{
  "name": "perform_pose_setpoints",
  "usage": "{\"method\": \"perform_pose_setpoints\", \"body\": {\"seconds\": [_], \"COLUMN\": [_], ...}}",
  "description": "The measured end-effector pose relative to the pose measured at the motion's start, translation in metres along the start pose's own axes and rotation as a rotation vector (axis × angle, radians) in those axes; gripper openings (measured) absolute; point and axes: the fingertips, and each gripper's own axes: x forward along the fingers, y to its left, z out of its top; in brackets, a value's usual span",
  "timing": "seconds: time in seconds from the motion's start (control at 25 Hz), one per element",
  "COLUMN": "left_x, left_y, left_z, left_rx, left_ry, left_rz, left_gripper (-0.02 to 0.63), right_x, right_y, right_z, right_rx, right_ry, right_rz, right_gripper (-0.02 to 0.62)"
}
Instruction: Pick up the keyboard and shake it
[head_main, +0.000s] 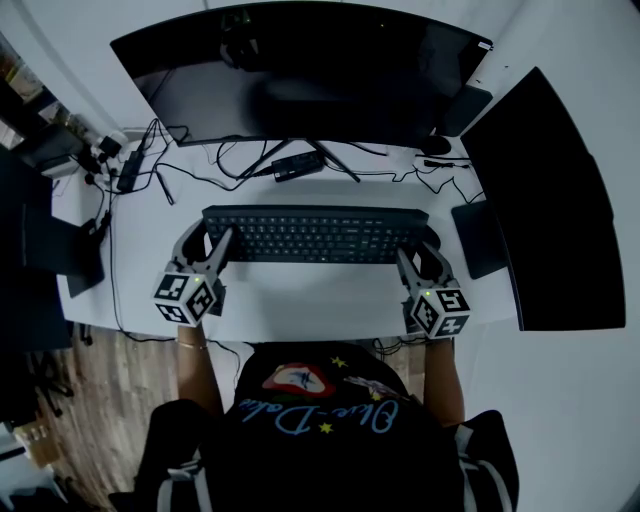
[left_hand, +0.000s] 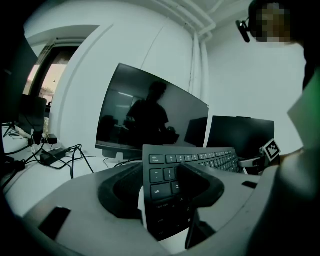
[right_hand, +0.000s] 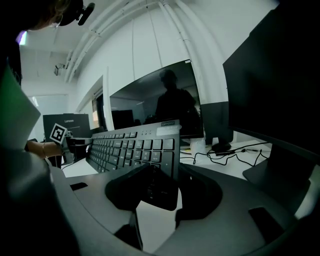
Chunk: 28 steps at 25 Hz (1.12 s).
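A black keyboard (head_main: 315, 235) lies across the middle of the white desk (head_main: 320, 300), in front of the big monitor. My left gripper (head_main: 208, 238) is shut on its left end and my right gripper (head_main: 420, 255) on its right end. In the left gripper view the keyboard (left_hand: 200, 160) stands steeply tilted between the jaws of the left gripper (left_hand: 160, 192), with its tab and number keys close up. In the right gripper view the keyboard (right_hand: 135, 145) has its numpad end wedged in the right gripper (right_hand: 165, 192). Whether it is off the desk I cannot tell.
A wide curved monitor (head_main: 300, 70) stands behind the keyboard, and a second dark screen (head_main: 545, 200) is at the right. Cables (head_main: 150, 165) and a power brick (head_main: 297, 165) lie at the back. A dark device (head_main: 60, 255) sits at the left desk edge. The person's torso is at the front edge.
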Motion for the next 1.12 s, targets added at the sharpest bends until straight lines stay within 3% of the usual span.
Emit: {"method": "perform_pose_setpoints", "body": {"seconds": [0.4,0.88,1.12], "left_x": [-0.019,-0.037,-0.046], "left_y": [-0.007,-0.023,-0.026], "left_z": [0.027,0.071,0.077], "left_rx": [0.005,0.067,0.073], "left_ry": [-0.106,-0.238,-0.267], "left_rz": [0.002,-0.021,-0.025], "left_gripper": [0.210,0.210,0.209], "right_x": [-0.014,-0.038,-0.047], "right_y": [0.010,0.017,0.023], "right_z": [0.034,0.073,0.082], "right_rx": [-0.067,-0.125,-0.155], "right_ry": [-0.090,-0.251,-0.306], "right_rz": [0.000,0.003,0.001], "right_gripper": [0.169,0.168,0.167]}}
